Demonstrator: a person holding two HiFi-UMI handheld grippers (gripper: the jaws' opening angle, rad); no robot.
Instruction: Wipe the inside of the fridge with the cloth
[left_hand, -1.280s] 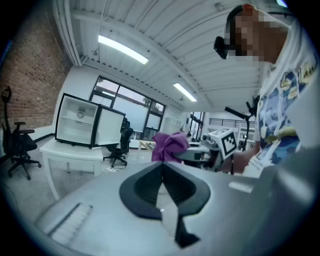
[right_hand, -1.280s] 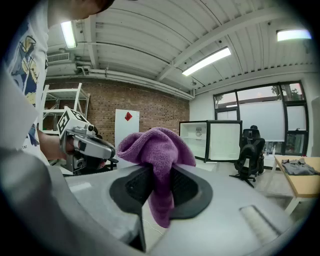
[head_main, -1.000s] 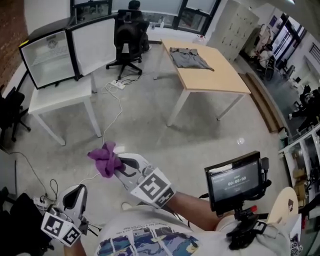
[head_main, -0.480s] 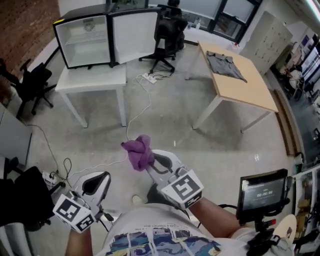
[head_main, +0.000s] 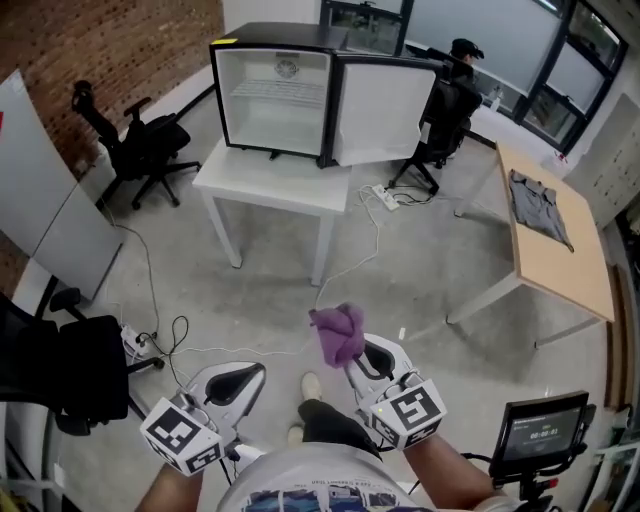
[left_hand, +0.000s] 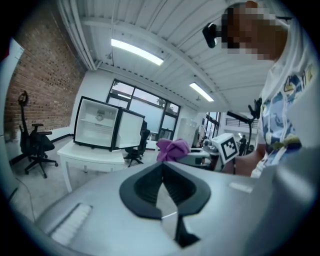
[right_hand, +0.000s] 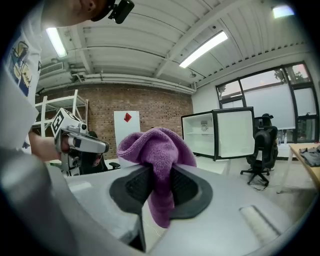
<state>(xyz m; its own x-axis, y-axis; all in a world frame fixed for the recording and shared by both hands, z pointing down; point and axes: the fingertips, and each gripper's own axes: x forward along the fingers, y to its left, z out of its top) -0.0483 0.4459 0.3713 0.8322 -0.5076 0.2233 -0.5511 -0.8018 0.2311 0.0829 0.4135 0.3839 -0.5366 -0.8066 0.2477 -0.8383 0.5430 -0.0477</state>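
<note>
Purple cloth (right_hand: 151, 144) between right tongs (right_hand: 156, 176)

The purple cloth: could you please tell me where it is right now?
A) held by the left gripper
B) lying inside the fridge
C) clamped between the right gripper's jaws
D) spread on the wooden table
C: the right gripper view shows the purple cloth pinched in the right gripper, while the left gripper is shut on nothing.

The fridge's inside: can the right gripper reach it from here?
Probably not yet: the right gripper, shut on the cloth, is far from the fridge on the white table. The door is open and no furniture stands between.
</note>
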